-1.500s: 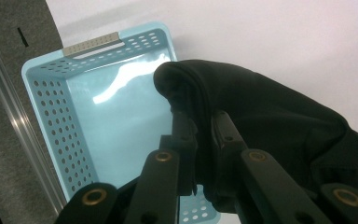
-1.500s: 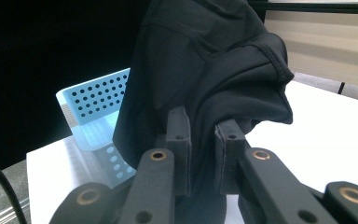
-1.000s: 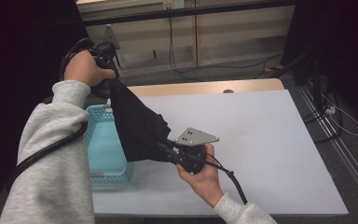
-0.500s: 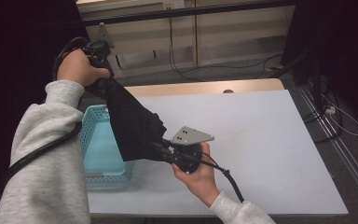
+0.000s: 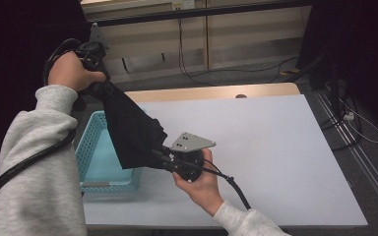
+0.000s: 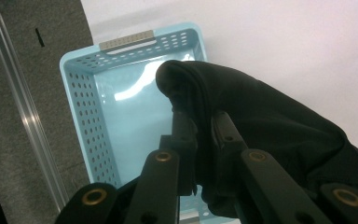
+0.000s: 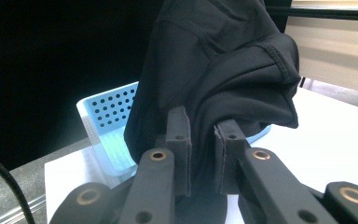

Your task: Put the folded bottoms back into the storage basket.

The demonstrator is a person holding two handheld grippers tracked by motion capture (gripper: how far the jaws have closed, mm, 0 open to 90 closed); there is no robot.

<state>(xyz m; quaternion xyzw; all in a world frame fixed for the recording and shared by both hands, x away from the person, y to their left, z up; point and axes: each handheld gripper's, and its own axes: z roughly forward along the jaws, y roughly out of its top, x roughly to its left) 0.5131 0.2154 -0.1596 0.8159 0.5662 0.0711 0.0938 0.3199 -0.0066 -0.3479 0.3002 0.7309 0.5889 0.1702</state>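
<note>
Black cloth [image 5: 130,130] hangs stretched between the two tools, slanting from upper left down to the middle, above the light blue basket [image 5: 89,147] at the left edge of the tabletop [image 5: 275,147]. Likely held this way to shake it out or get it straight before it goes into the basket, which looks empty in the left gripper view; that is a guess from the layout.

Left hand-held gripper [image 5: 92,51]: raised high and off the far-left side of the tabletop, clamped on the upper end of the cloth. In the left gripper view the jaws are pinched on a bunched fold of cloth [image 6: 261,121], pointing down at the basket [image 6: 81,112] below. The high grip keeps the cloth off the tabletop and lets it hang over the basket opening.

Right hand-held gripper [image 5: 165,158]: low, near the tabletop, just right of the basket, clamped on the lower end. The right gripper view shows the jaws close together with cloth [image 7: 223,70] gathered between them, and the basket [image 7: 105,116] behind. This low grip keeps the bottom end under control and the cloth taut.

Pose: left forearm in a grey sleeve [image 5: 34,162] reaches up and forward, hand wrapped round the tool. Right hand [image 5: 202,182] comes in from the bottom, wrist about level, tool aimed left towards the cloth.
</note>
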